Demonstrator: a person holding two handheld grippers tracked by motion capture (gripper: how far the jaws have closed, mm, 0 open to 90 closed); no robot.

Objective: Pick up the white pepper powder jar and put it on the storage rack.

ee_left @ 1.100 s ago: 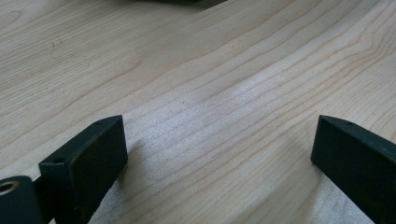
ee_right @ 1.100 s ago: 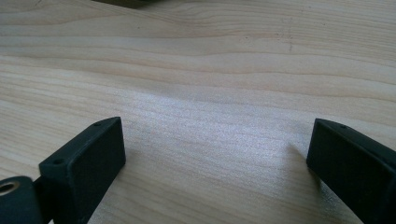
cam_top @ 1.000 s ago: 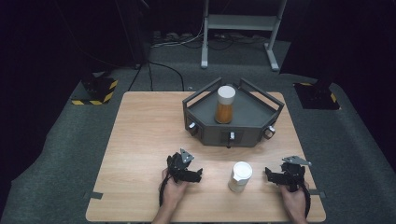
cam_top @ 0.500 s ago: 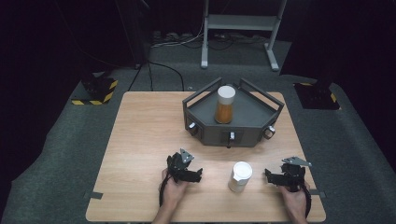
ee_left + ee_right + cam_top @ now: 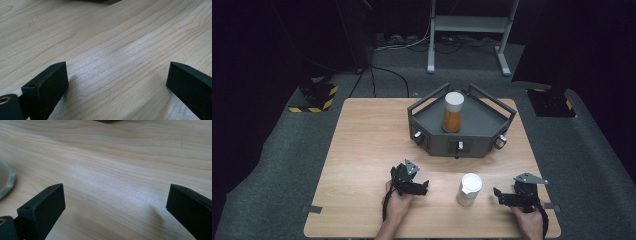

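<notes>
Bottle [image 5: 469, 189], white-capped and upright, stands on the table [image 5: 362, 145] near its front edge, between the two grippers and apart from both. Its long axis is vertical, so a grasp would come in level from the side. The right gripper [image 5: 500, 196] lies just to the bottle's right with its jaws pointing toward it, and looks the nearer of the two; in the right gripper view a pale rounded edge, probably the bottle [image 5: 6, 180], sits at the far left, off the line between the jaws. The left gripper [image 5: 422, 187] rests on the bottle's other side, a little farther off. Both grippers stand wide apart with bare wood between their jaws, holding nothing. A second bottle [image 5: 452, 112], amber, stands in the dark tray [image 5: 484, 135] beyond.
</notes>
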